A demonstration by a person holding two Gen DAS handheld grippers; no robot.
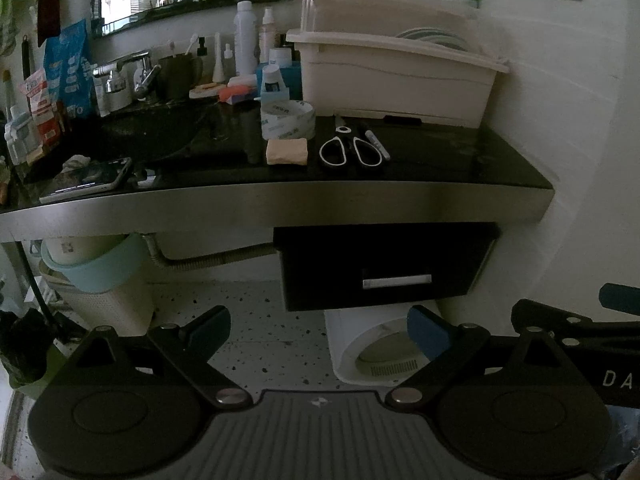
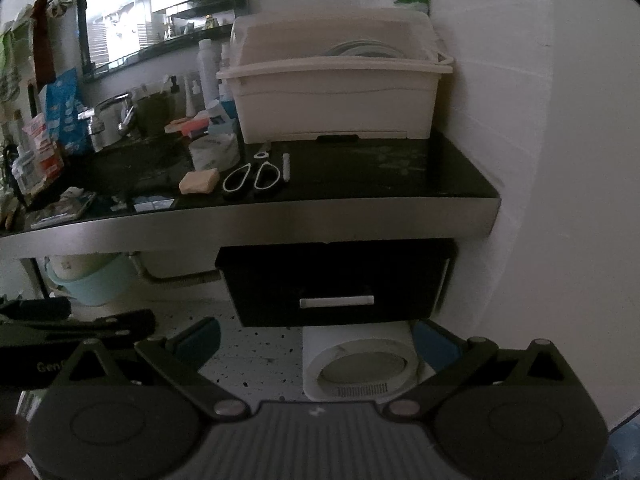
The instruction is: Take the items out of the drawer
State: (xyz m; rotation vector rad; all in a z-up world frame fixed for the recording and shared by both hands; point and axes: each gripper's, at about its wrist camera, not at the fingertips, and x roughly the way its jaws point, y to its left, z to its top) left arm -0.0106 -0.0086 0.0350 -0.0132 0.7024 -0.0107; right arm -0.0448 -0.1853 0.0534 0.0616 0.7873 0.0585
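Drawer [image 2: 336,284], black, white handle [image 2: 337,301]: hung closed under the surface [image 2: 280,220], contents unseen. Left tongs [image 1: 318,332] and right tongs [image 2: 316,338]: both spread apart, empty, held well back facing it, probably ahead of a pull. Tape roll [image 1: 287,120]: blue print, unreadable. Scissors [image 1: 351,148] beside it.

Both grippers are hovering side by side, level and pointing forward. The left gripper [image 1: 318,330] is holding its blue-padded fingers [image 1: 428,336] spread wide with nothing between them, while the right gripper [image 2: 316,340] is doing likewise.
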